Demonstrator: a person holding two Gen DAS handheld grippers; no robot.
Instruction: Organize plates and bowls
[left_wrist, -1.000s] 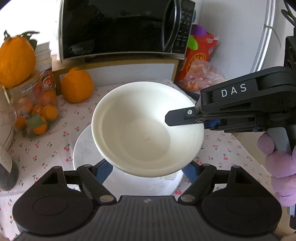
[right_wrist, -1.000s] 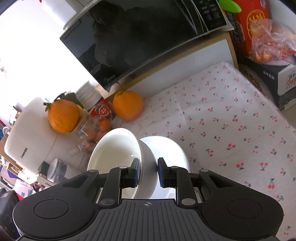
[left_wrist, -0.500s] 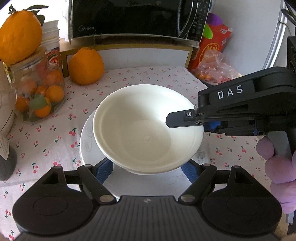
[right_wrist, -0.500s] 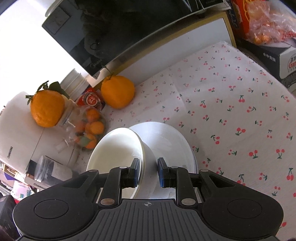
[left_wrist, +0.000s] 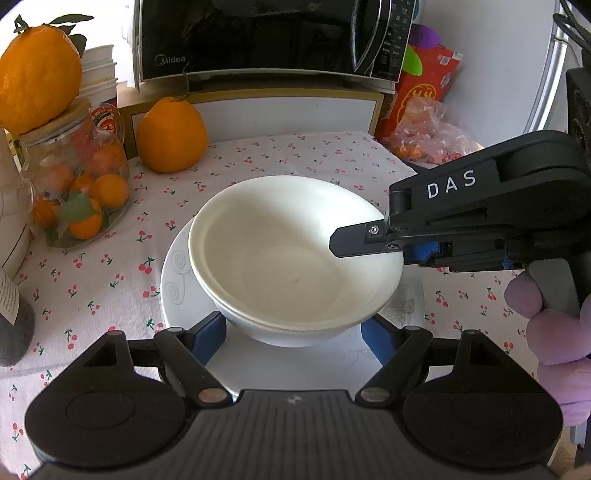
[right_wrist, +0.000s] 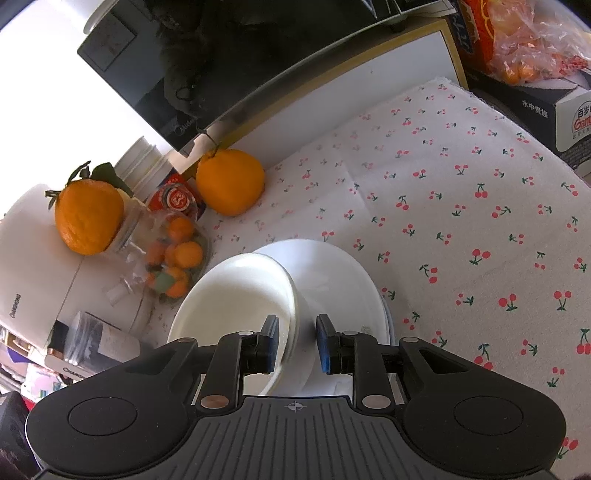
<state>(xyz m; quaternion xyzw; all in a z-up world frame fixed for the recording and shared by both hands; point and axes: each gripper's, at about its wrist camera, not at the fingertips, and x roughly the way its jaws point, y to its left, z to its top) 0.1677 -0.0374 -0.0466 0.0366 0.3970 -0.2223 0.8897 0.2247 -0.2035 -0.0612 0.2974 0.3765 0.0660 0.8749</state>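
A white bowl (left_wrist: 291, 254) sits nested in a second white bowl (left_wrist: 295, 334) on a white plate (left_wrist: 177, 280) on the cherry-print cloth. My right gripper (right_wrist: 295, 341) straddles the top bowl's rim (right_wrist: 291, 295), jaws a little apart around it; it shows from the side in the left wrist view (left_wrist: 354, 240). My left gripper (left_wrist: 295, 334) is open wide, its blue pads (left_wrist: 210, 332) on either side of the bowls' base just above the plate. The plate also shows in the right wrist view (right_wrist: 351, 280).
A glass jar of small oranges (left_wrist: 74, 184) with a large orange on its lid (left_wrist: 37, 85) stands at the left. Another large orange (left_wrist: 171, 140) lies behind the bowls. A microwave (left_wrist: 269, 37) is at the back, a dark bottle (left_wrist: 11, 325) near left, snack bags (left_wrist: 424, 122) at the right.
The bowl held by my right gripper came down into the lower bowl on the plate. The right jaws have opened slightly around the rim. The left gripper stayed open.
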